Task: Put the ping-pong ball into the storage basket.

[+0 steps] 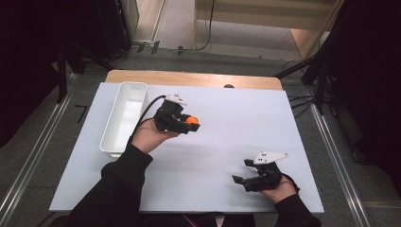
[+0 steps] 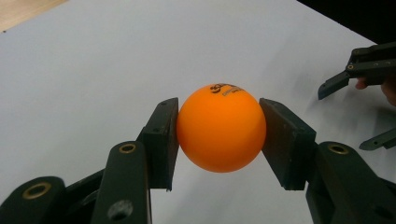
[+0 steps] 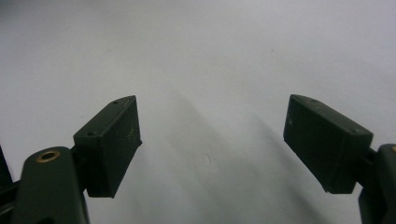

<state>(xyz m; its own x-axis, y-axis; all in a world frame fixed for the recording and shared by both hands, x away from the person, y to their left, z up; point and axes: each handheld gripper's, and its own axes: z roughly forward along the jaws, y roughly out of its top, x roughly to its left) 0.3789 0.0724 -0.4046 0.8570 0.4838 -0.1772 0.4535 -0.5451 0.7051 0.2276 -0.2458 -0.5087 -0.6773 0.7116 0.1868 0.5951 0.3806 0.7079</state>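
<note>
An orange ball [image 2: 220,128] with dark print on top sits clamped between both pads of my left gripper [image 2: 219,135], held a little above the white sheet. From above, that ball [image 1: 191,120] shows at the tip of the left gripper [image 1: 188,124], just right of the white tray [image 1: 124,118]. My right gripper [image 1: 242,171] rests low near the front right of the table, jaws spread wide and pointing left. Its own camera shows the two black pads [image 3: 109,144] far apart with bare white surface between them. The left gripper view also catches the right gripper [image 2: 359,102] at the far right.
The long white tray stands along the left side of the white sheet [image 1: 227,142], which covers a wooden table [image 1: 189,78]. Dark stands and cables surround the table on grey floor.
</note>
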